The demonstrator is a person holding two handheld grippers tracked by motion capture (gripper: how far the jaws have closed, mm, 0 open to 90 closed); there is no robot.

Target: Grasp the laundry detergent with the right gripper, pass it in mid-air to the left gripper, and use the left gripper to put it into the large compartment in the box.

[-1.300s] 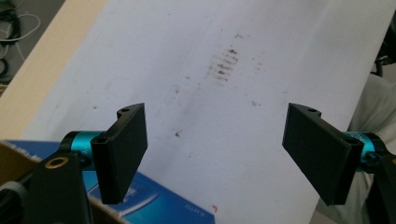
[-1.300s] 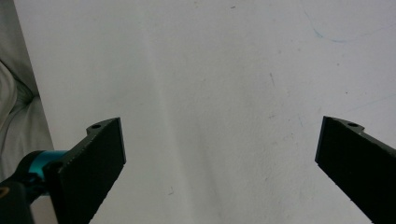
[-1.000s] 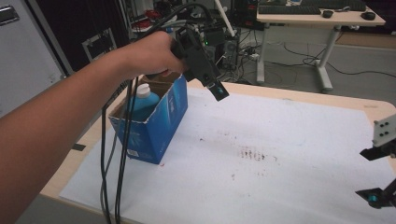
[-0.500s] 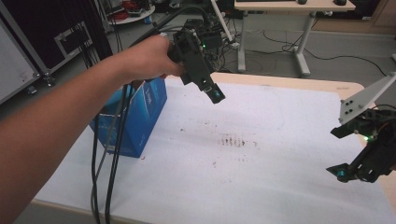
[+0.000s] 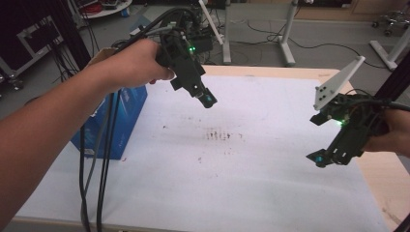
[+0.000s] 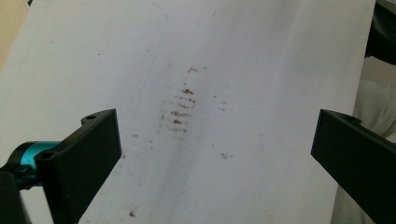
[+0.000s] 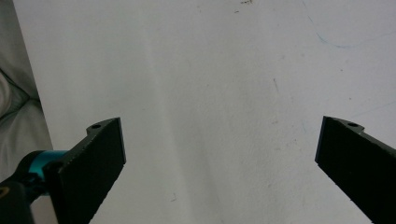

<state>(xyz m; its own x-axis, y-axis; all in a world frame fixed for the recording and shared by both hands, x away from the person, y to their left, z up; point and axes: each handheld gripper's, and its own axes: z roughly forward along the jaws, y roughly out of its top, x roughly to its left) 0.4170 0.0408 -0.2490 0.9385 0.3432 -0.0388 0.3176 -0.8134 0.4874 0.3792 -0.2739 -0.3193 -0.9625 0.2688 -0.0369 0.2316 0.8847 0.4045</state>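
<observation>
- Desk (image 5: 338, 77): light wood top, edge bare along the far side and at the right, nearly all of it covered by a white sheet.
- White sheet (image 5: 270, 183): lies flat on the desk, marked with a cluster of small brown stains (image 5: 220, 135) near its middle and scattered specks around them. Same stains seen in the left gripper view (image 6: 180, 109), between and beyond the two jaws.
- Blue box (image 5: 121, 121): stands at the left edge of the desk, partly on the sheet, partly hidden behind the person's left forearm. Well apart from both grippers. Contents can't be made out from here.
- Left forearm and hand (image 5: 130, 67): come in from the bottom left, reaching across above the box; black cables (image 5: 99, 159) hang down from the hand in front of the box.
- Left gripper (image 5: 205, 99): held in the air above the far left part of the sheet, tilted down toward the stains. Jaws spread wide, just been opening, nothing between them, only bare sheet behind. Touches nothing.
- Right gripper (image 5: 321, 158): held at the right side of the desk by the right hand (image 5: 394, 133), pointing down and left at the sheet, a pale three-cornered plate (image 5: 336, 84) on top. Jaws spread wide, nothing between them, plain white sheet behind in the right gripper view (image 7: 219, 140). Not touching the sheet as far as can be seen.
- The two grippers are well apart, stains on the sheet between them.
</observation>
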